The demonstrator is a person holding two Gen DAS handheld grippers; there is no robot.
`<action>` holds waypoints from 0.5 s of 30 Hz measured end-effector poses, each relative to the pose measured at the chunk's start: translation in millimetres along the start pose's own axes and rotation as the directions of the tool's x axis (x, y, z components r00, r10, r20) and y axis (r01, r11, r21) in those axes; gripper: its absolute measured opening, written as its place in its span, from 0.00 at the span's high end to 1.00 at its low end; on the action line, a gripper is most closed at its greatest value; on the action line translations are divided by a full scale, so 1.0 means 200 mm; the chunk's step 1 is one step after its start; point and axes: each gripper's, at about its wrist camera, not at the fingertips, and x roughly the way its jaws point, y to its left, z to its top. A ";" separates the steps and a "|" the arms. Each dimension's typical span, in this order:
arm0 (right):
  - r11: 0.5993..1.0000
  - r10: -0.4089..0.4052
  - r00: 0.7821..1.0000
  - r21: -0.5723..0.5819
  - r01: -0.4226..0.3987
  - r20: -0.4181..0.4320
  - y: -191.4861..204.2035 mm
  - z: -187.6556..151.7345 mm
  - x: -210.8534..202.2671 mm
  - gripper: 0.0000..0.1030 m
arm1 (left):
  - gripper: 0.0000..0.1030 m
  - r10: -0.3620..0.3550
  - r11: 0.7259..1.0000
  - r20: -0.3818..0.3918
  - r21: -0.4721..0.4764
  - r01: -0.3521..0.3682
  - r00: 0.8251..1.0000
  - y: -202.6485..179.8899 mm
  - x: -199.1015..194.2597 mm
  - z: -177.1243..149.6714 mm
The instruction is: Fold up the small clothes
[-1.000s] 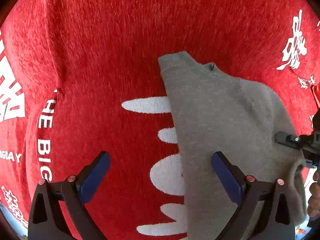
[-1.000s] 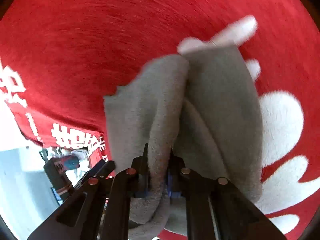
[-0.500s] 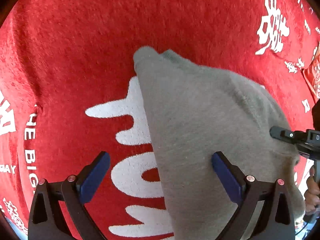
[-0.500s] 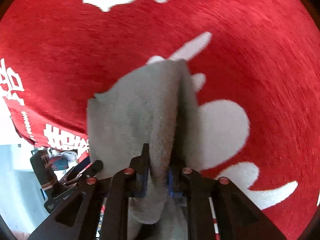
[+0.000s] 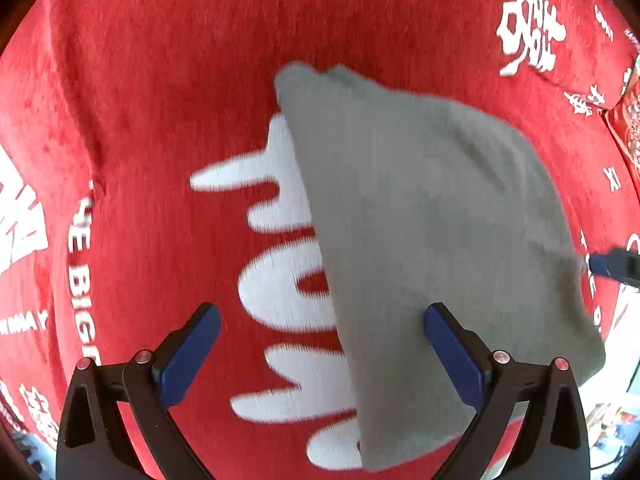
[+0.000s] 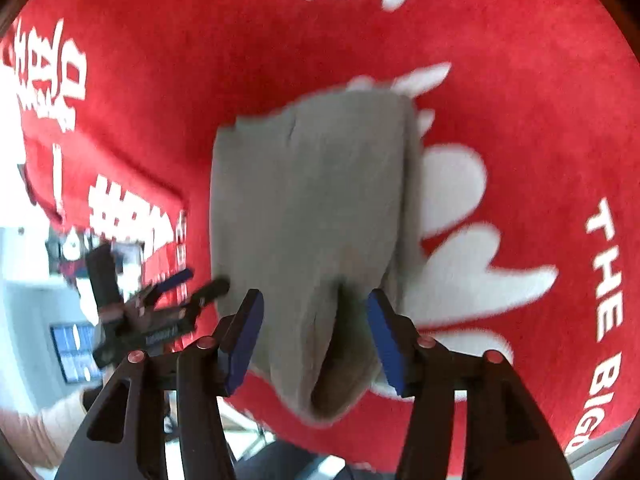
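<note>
Red cloth with white lettering (image 5: pixel 168 128) covering the tabletop, folded grey garment (image 5: pixel 432 240) lying on it, long axis running away from the right tool (image 6: pixel 316 340), its jaws just opened and straddling the near end without pressing, left tool (image 5: pixel 320 356) spread above garment's edge

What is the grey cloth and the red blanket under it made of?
The grey garment looks like soft knit cotton or fleece: matte, fuzzy, folding limply. The red blanket looks like plush velvety pile with white printed letters; its streaky nap suggests this.
</note>
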 end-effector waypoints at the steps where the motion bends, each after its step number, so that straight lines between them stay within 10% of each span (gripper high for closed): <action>1: 0.999 -0.027 0.999 -0.021 0.026 -0.026 0.00 -0.03 0.02 0.50 | 0.01 -0.004 1.000 -0.014 -0.014 0.004 1.000 0.00 0.01 -0.02; 4: 0.989 -0.131 0.986 -0.082 0.123 -0.099 0.00 -0.12 0.13 0.91 | 0.01 -0.007 0.998 -0.042 -0.058 0.005 0.999 -0.01 0.04 -0.10; 15: 0.968 -0.233 0.967 -0.119 0.220 -0.102 -0.06 -0.17 0.18 0.93 | 0.01 0.031 0.991 -0.029 -0.129 -0.035 0.999 -0.02 -0.11 -0.23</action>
